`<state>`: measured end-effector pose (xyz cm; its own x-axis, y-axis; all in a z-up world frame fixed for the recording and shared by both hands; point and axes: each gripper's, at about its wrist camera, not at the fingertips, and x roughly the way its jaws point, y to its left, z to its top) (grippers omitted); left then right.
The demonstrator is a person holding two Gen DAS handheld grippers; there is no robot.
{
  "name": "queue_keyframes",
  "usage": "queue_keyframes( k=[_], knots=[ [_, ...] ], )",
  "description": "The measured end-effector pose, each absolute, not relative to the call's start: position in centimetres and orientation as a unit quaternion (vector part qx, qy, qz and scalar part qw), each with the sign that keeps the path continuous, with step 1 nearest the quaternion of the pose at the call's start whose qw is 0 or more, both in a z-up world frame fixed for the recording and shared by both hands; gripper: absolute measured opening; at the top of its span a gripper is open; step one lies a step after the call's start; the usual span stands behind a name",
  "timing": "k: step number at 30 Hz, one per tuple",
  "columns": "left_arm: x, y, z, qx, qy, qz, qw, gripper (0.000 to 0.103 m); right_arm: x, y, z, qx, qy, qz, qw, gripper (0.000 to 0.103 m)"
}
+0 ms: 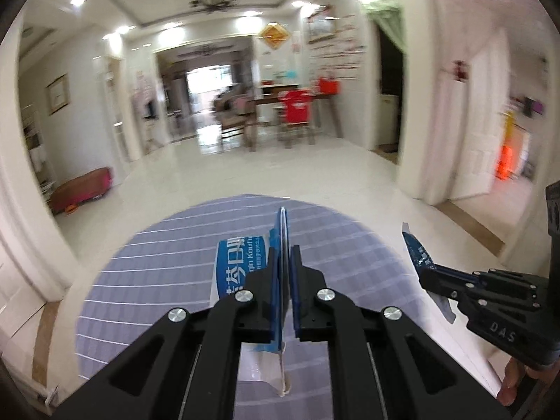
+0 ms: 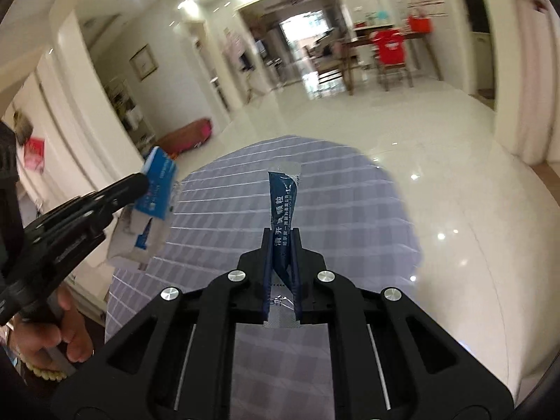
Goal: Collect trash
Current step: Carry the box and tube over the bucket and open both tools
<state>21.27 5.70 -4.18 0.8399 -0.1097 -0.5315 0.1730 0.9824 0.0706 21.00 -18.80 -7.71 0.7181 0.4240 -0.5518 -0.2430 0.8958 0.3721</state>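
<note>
The crinkled blue-and-white plastic wrapper (image 1: 238, 262) is clamped in your left gripper (image 1: 285, 245); your right gripper (image 2: 282, 245) pinches a slim dark-blue foil sachet (image 2: 281, 203).

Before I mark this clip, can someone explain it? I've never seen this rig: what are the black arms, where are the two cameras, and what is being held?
There is no robot here. A person carries two handheld grippers, one in each hand, and each has a fisheye camera looking forward along its two fingers.

The left wrist view shows the left gripper shut on a blue and white packet. At its right edge you can see the right gripper from the side.

The right wrist view shows the right gripper shut on a dark blue sachet with Chinese print. At its left edge are the left gripper with its packet and the person's hand on the handle.

Below both lies a round lilac checked cloth over a pale tiled floor. Nothing else shows on the cloth. The room behind is blurred.
</note>
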Motion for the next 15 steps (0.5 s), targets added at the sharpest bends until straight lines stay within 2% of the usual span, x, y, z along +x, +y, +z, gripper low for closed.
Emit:
queue_keyframes(
  k=[11, 15],
  knots=[
    [14.6, -15.0, -8.5, 0.124, 0.298, -0.232, 0.918, 0.006, 10.3, -34.5, -11.4, 0.209, 0.322, 0.06, 0.922, 0.01],
    [13.3, -19.1, -10.8, 0.144, 0.308, -0.258, 0.904, 0.006, 9.0, -37.7, -13.9, 0.233, 0.335, 0.037, 0.912, 0.01]
  ],
)
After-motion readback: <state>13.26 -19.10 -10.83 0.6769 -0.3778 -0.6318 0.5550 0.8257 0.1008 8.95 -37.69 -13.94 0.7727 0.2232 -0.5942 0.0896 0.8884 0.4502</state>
